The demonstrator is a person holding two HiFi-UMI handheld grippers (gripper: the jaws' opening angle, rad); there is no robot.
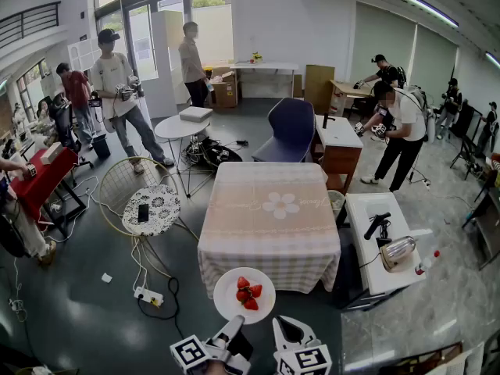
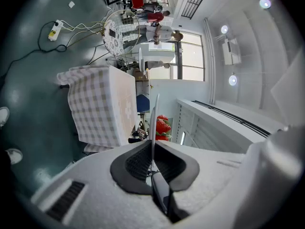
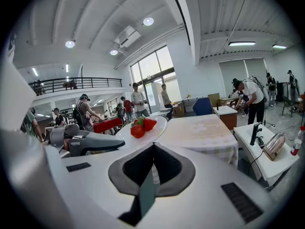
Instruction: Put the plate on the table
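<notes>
A white plate (image 1: 225, 289) with three strawberries (image 1: 247, 291) hangs in the air just before the near edge of the table (image 1: 269, 209), which wears a checked cloth with a flower print. My left gripper (image 1: 233, 326) is shut on the plate's near rim. In the left gripper view the plate (image 2: 154, 113) stands edge-on between the pads (image 2: 138, 162), with the strawberries (image 2: 163, 126) beyond. My right gripper (image 1: 284, 330) is beside it, shut and empty. In the right gripper view (image 3: 152, 151) the plate (image 3: 159, 126) and the left gripper (image 3: 90, 144) lie to the left.
A white side table (image 1: 367, 276) with a kettle (image 1: 397, 250) stands right of the checked table. A round patterned stool (image 1: 152, 208) and a power strip (image 1: 148, 294) with cables are on the left. A blue chair (image 1: 291, 127) is behind. Several people stand around the room.
</notes>
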